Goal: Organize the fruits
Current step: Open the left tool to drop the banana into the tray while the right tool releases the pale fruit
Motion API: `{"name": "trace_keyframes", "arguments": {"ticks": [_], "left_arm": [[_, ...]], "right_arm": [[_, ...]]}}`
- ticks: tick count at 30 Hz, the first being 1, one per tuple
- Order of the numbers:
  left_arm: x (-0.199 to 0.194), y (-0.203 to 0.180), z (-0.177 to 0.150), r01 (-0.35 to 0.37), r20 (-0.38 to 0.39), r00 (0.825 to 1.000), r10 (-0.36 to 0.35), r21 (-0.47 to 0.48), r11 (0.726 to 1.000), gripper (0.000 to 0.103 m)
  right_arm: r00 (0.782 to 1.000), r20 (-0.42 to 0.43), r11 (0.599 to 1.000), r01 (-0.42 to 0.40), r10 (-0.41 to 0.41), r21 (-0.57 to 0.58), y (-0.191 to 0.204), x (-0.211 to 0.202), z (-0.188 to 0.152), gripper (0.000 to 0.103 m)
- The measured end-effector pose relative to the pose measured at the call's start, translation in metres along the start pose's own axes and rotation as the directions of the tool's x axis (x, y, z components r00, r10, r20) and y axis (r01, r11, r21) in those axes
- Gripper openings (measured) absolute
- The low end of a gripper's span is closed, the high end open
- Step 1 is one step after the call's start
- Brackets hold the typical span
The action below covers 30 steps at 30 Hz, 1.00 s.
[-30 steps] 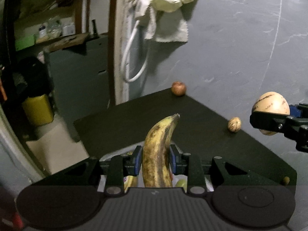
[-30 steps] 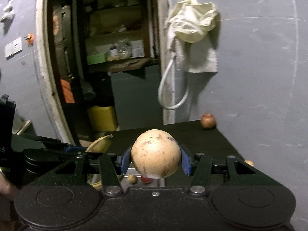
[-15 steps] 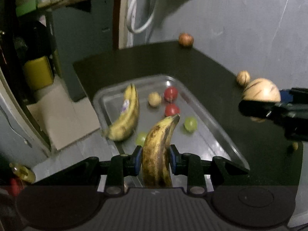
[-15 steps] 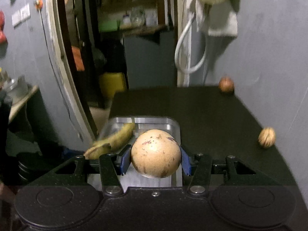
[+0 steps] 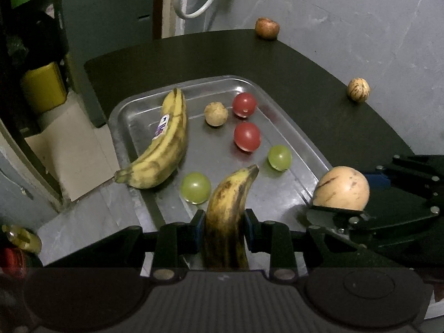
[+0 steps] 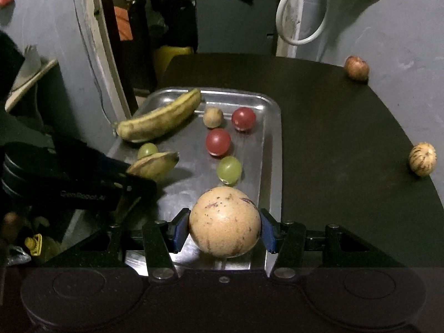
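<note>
My left gripper [image 5: 224,229] is shut on a spotted banana [image 5: 229,211] and holds it over the near end of a metal tray [image 5: 130,111]. My right gripper [image 6: 224,229] is shut on a round tan fruit [image 6: 224,220] above the tray's near right edge [image 6: 273,149]; the fruit also shows in the left wrist view [image 5: 342,188]. In the tray lie a banana bunch [image 5: 163,144], two red fruits [image 5: 244,104] [image 5: 247,136], two green fruits [image 5: 279,157] [image 5: 195,188] and a small tan fruit [image 5: 216,113].
The tray sits on a dark table [image 5: 319,83] against a grey wall. A brown fruit [image 5: 267,27] and a striped fruit [image 5: 358,89] lie on the table by the wall. A white hose [image 6: 297,14] hangs at the back. A yellow container [image 5: 43,88] stands on the floor at left.
Both grippers have tilted down and moved in over the tray, each with its fruit still held. The tray and its fruits have come into full view.
</note>
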<state>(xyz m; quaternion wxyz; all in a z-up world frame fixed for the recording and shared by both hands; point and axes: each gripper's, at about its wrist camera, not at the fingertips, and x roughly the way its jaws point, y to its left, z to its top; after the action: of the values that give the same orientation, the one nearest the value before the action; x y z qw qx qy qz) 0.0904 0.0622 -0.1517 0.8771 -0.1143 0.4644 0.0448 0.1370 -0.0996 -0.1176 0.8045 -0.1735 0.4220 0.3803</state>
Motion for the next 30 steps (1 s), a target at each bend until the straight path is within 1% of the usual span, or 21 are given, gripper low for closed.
{"name": "trace_keyframes", "arguments": {"ticks": [10, 20, 22, 24, 27, 28, 30], "left_arm": [[0.004, 0.0, 0.004, 0.002, -0.001, 1.0, -0.002, 0.003, 1.0, 0.032], [-0.001, 0.001, 0.005, 0.004, 0.01, 1.0, -0.004, -0.005, 1.0, 0.033], [-0.004, 0.002, 0.007, 0.005, 0.02, 1.0, -0.005, -0.007, 1.0, 0.035], [-0.009, 0.002, 0.009, 0.009, 0.033, 0.999, -0.009, -0.012, 1.0, 0.04], [-0.018, 0.002, 0.013, 0.016, 0.053, 0.998, -0.015, -0.015, 1.0, 0.043], [-0.021, 0.002, 0.014, 0.019, 0.06, 0.998, -0.018, -0.016, 1.0, 0.045], [-0.028, 0.001, 0.018, 0.027, 0.081, 0.996, -0.025, -0.019, 0.999, 0.052]], "right_arm": [[0.999, -0.037, 1.0, -0.009, 0.009, -0.016, -0.002, 0.016, -0.004, 0.054], [0.999, -0.036, 1.0, -0.007, 0.007, -0.012, -0.002, 0.015, -0.005, 0.055], [1.0, -0.027, 1.0, -0.007, 0.007, -0.013, -0.001, 0.012, -0.005, 0.054], [1.0, -0.011, 1.0, -0.005, 0.005, -0.013, 0.001, 0.008, -0.003, 0.054], [1.0, 0.011, 1.0, -0.001, 0.001, -0.015, 0.001, 0.001, 0.001, 0.055], [1.0, 0.019, 1.0, 0.002, -0.001, -0.015, 0.001, -0.002, 0.003, 0.058], [0.999, 0.039, 1.0, 0.005, -0.005, -0.01, -0.001, -0.011, 0.005, 0.062]]}}
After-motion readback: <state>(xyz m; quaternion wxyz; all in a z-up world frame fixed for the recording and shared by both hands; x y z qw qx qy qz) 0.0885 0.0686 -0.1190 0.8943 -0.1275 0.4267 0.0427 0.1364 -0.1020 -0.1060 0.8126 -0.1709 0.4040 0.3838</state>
